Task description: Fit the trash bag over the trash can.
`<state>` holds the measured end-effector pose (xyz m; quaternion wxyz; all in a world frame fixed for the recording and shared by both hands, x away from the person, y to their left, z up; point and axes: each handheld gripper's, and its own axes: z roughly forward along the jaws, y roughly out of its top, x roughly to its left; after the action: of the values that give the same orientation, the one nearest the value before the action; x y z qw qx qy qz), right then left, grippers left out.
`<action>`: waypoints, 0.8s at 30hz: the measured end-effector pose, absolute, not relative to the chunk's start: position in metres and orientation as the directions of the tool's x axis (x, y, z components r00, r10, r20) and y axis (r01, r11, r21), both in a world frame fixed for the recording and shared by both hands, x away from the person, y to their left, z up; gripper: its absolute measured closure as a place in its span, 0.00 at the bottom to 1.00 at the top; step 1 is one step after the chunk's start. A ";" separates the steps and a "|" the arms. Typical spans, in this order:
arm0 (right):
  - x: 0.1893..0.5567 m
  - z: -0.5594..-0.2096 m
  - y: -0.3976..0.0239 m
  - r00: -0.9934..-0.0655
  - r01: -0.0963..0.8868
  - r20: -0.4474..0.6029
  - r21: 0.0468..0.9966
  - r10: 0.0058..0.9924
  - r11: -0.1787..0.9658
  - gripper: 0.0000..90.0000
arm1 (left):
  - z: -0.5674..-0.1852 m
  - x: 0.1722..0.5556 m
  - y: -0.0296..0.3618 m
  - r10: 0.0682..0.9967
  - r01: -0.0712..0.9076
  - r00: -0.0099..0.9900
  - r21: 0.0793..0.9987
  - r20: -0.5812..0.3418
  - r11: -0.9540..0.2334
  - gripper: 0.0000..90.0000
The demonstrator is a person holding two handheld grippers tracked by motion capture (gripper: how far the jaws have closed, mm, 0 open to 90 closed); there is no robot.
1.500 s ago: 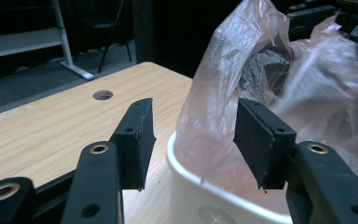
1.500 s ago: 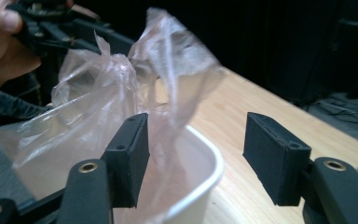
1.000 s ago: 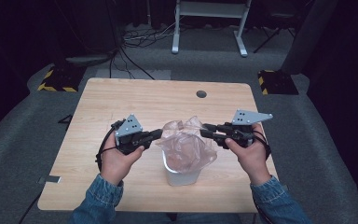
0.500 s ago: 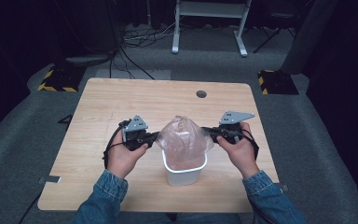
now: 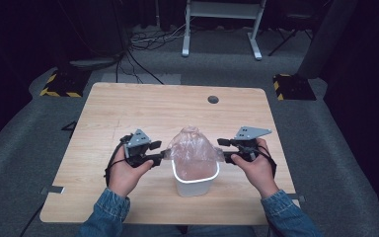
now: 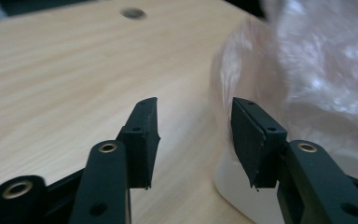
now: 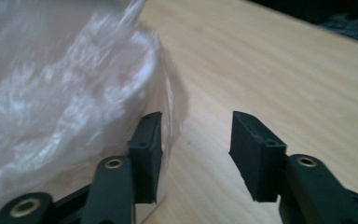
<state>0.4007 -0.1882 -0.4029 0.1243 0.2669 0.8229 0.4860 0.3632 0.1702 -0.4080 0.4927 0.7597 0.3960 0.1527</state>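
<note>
CHANGE: my left gripper (image 5: 165, 154) and right gripper (image 5: 222, 151) have just been opening, nothing between the jaws | BAG: plastic bag (image 5: 192, 150) released, draped over white bin (image 5: 195, 183) on table (image 5: 128, 106) | MEANING: lining likely seated.

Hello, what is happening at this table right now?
A person is fitting a clear plastic bag into a small white bin on the wooden table. The left gripper and the right gripper sit on either side of the bag, near the bin's rim. Both have just been opening, and nothing is between their fingers now. The bag stands puffed up out of the bin, not yet pushed down or folded over the rim.
</note>
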 end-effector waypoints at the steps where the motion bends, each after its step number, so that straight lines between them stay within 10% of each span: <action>1: 0.400 -0.398 -0.193 -0.816 0.309 0.044 0.876 0.577 0.370 0.55 | -0.405 0.362 0.174 0.757 0.437 0.634 0.880 -0.156 -0.184 0.54; 18: 0.372 -0.342 -0.195 -0.886 0.243 0.092 0.927 0.454 0.285 0.22 | -0.361 0.335 0.157 0.680 0.307 0.727 0.932 -0.098 -0.194 0.40; 22: 0.377 -0.352 -0.181 -0.897 0.276 0.118 0.902 0.426 0.333 0.23 | -0.370 0.343 0.145 0.651 0.336 0.754 0.905 -0.092 -0.261 0.41; 24: 0.378 -0.354 -0.176 -0.915 0.281 0.140 0.894 0.379 0.348 0.46 | -0.371 0.345 0.143 0.632 0.335 0.768 0.905 -0.103 -0.260 0.60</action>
<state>0.3784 -0.1759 -0.3543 0.0457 0.2011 0.8198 0.5343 0.3449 0.1435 -0.3713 0.5233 0.7811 0.3097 0.1418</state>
